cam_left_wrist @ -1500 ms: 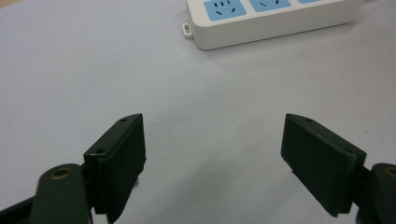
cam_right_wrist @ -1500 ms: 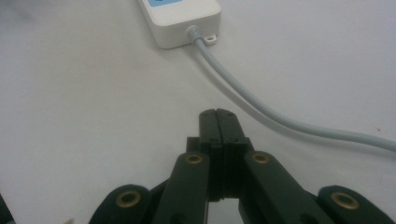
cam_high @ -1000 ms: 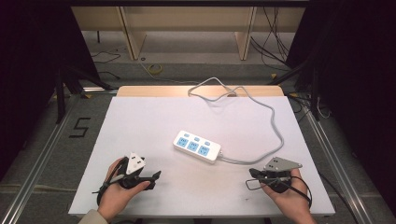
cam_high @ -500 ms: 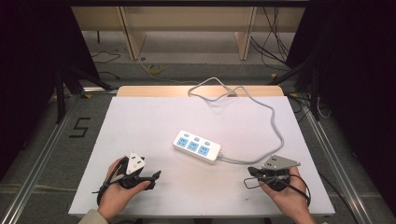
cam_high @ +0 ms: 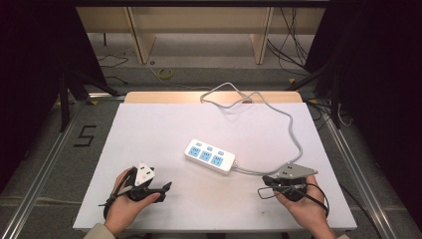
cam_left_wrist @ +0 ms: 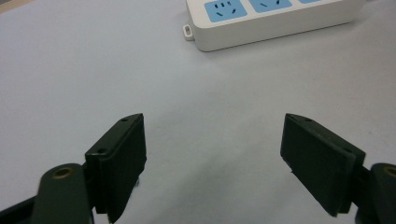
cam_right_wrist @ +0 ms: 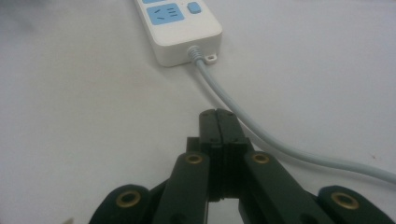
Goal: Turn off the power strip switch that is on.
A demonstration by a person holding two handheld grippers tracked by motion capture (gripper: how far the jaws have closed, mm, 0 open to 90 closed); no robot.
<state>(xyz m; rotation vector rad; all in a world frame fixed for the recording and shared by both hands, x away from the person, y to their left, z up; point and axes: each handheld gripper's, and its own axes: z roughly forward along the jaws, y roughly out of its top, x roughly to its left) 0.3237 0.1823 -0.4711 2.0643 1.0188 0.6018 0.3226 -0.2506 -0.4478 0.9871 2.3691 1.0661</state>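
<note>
Dim room, shelving behind; a white matte table [cam_high: 149,129] carried a white rectangular power strip [cam_high: 210,156] at its middle, blue sockets up, and its grey cable [cam_high: 293,134] looped to the far edge. The left gripper [cam_left_wrist: 212,154] rested near-left, jaws spread, empty. The right gripper [cam_right_wrist: 218,122] had its jaws pressed together beside the cable, which ran up close in the right gripper view.

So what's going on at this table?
A person sits at a white table with a hand-held gripper in each hand. The left gripper is open, the right gripper shut and empty. Both rest near a white power strip, whose grey cord runs beside the right one. Nothing is grasped yet.
</note>
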